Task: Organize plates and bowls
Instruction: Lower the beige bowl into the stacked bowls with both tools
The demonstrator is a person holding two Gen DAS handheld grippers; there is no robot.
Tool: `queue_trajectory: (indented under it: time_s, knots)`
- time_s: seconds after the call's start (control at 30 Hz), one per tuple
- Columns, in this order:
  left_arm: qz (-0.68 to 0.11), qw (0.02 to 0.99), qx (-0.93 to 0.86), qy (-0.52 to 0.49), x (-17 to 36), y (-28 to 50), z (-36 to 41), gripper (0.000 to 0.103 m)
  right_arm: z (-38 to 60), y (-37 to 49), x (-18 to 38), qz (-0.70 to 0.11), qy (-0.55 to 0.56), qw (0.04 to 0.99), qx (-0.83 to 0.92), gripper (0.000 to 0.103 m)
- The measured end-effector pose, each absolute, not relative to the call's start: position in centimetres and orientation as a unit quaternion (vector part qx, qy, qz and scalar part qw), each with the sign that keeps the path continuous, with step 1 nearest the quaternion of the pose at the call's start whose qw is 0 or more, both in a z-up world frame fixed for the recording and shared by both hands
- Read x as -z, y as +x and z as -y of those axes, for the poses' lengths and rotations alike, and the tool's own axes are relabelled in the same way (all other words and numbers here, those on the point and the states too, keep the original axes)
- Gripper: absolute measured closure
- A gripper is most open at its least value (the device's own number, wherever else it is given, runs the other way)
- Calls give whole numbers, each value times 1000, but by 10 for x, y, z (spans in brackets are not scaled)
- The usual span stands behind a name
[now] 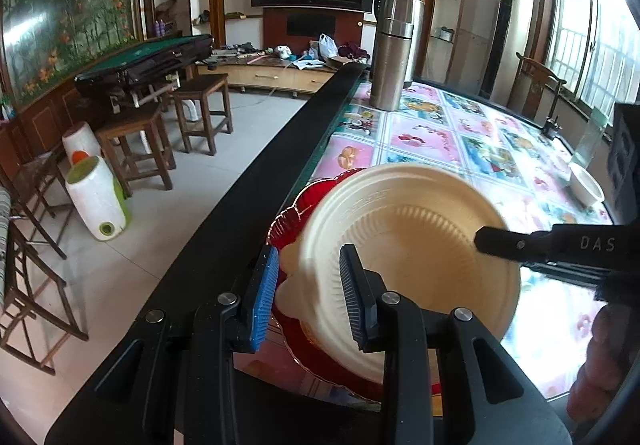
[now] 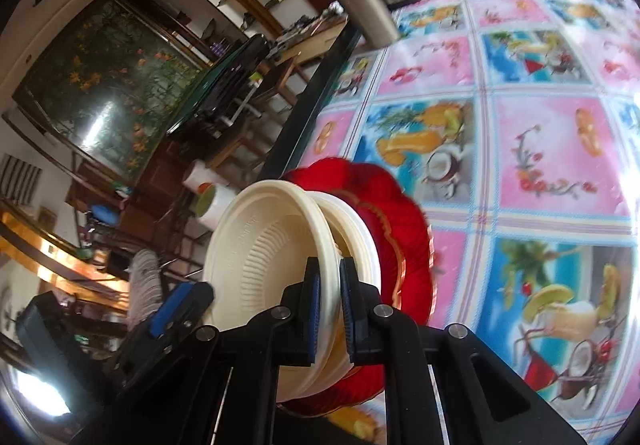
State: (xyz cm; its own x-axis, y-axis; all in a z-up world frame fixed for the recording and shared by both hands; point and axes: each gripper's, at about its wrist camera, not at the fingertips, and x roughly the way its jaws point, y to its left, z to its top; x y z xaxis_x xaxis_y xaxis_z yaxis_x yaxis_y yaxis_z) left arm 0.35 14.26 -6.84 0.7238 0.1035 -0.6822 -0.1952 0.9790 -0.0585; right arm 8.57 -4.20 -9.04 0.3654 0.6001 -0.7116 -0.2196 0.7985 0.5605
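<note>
1. My right gripper (image 2: 328, 309) is clenched on the rim of the top cream bowl (image 2: 264, 265), so I can steady it as it nests.
2. My left gripper (image 1: 308, 293) straddles the same bowl's rim at 9 o'clock, jaws parted and not pinching, likely as a guide.
3. The bowl sits on other cream dishes over the red plate (image 1: 296, 205), at the counter (image 1: 440, 133) edge.
4. It is round with no long axis. Its mouth opens up, tipped slightly left.
5. Another white bowl (image 1: 586, 187) waits at 2 o'clock.
</note>
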Motion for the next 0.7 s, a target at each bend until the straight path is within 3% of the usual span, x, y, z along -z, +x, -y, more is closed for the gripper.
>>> queue_trajectory:
  time_s: [0.23,0.43,0.57,0.7]
  knots:
    - [-368,923,-78,-78,67,4,-147,73,49,93,102,-528,239,770,-266,90]
    - [-387,916,-74,-78,71,10,-149,73,43,88,95,-520,203,788,-258,86]
    - [-392,913,-70,-92,71,9,-154,73,41,83,86,-509,188,795,-269,67]
    - [-390,913,-73,-94,69,8,-156,73,46,81,82,-503,187,800,-267,63]
